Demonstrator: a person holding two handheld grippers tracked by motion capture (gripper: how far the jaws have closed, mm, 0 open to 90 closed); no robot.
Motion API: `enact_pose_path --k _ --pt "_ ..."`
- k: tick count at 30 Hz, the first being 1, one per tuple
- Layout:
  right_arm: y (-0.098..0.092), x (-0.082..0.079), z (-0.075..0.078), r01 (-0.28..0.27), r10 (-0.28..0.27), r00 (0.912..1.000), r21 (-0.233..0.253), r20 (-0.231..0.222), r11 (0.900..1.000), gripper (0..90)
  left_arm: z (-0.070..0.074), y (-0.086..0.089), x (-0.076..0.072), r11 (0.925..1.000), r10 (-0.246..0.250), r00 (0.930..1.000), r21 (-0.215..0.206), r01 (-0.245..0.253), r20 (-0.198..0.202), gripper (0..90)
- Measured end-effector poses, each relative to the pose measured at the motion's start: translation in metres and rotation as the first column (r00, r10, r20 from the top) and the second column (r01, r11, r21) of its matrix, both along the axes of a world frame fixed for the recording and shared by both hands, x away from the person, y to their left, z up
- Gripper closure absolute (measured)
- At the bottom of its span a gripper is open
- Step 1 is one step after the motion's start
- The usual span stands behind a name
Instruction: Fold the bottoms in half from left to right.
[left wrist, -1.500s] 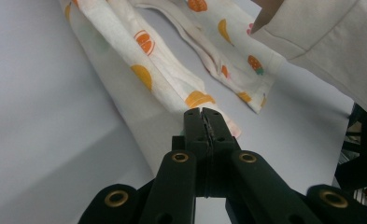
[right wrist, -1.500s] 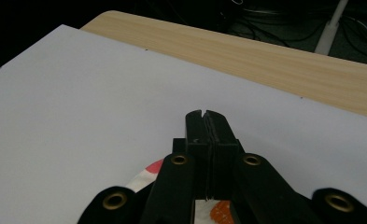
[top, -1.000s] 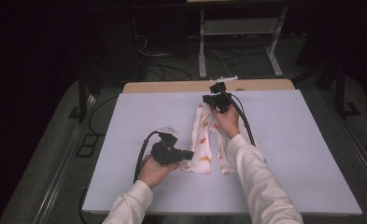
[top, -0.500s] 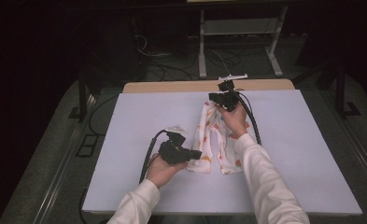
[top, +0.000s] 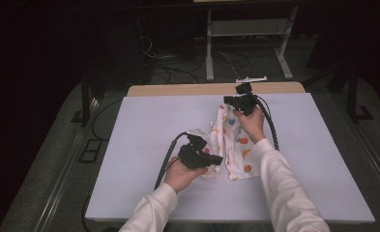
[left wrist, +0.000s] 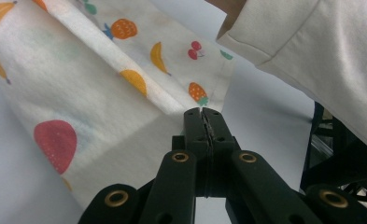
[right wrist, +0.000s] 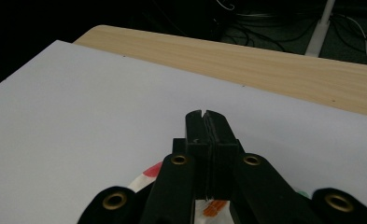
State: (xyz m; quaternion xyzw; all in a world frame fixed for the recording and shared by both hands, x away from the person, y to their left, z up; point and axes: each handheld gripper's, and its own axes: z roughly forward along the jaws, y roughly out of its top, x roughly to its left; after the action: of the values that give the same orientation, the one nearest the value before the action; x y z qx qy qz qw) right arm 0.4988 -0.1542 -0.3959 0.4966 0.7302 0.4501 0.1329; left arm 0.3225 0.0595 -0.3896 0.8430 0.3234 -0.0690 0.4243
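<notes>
Both tongs (top: 215, 159) (top: 227, 100) pinch cloth (top: 236, 140), long axis near-far.

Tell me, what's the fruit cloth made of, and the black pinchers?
The fruit cloth looks like soft, matte printed fabric, maybe cotton: it folds and creases. The left gripper looks like hard black plastic with brass-coloured rivets, though it could be painted metal.

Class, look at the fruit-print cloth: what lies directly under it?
The fruit-print cloth lies on the white table cover, visible all around it. Whether anything sits beneath the cloth is hidden by its folds.
</notes>
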Motion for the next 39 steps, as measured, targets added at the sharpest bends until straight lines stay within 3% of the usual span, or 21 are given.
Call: enact_pose_path --k 11,21,28,36,39 --pt "-0.03 0.006 -0.011 -0.005 0.008 0.9989 0.067 -0.047 0.998 87.5 -0.001 -0.023 0.005 0.9996 -0.029 0.9995 -0.002 0.029 -0.015 89.6" --pt "-0.043 0.011 -0.018 -0.026 0.028 0.999 0.056 -0.035 0.998 87.4 -0.007 -0.042 0.015 0.999 -0.039 0.9984 -0.023 0.038 -0.04 89.6" --pt "-0.052 0.018 -0.027 -0.048 0.053 0.9979 0.131 -0.037 0.99 87.3 -0.014 -0.053 0.021 0.9985 -0.036 0.9975 -0.042 0.034 -0.06 89.6" --pt "-0.053 0.026 -0.036 -0.078 0.083 0.9962 0.144 -0.027 0.986 87.1 -0.019 -0.064 0.025 0.9982 -0.027 0.9967 -0.056 0.022 -0.077 89.6" --pt "-0.052 0.027 -0.039 -0.081 0.086 0.9957 0.124 -0.034 0.989 87.1 -0.02 -0.068 0.026 0.9982 -0.024 0.9965 -0.057 0.019 -0.08 89.6"
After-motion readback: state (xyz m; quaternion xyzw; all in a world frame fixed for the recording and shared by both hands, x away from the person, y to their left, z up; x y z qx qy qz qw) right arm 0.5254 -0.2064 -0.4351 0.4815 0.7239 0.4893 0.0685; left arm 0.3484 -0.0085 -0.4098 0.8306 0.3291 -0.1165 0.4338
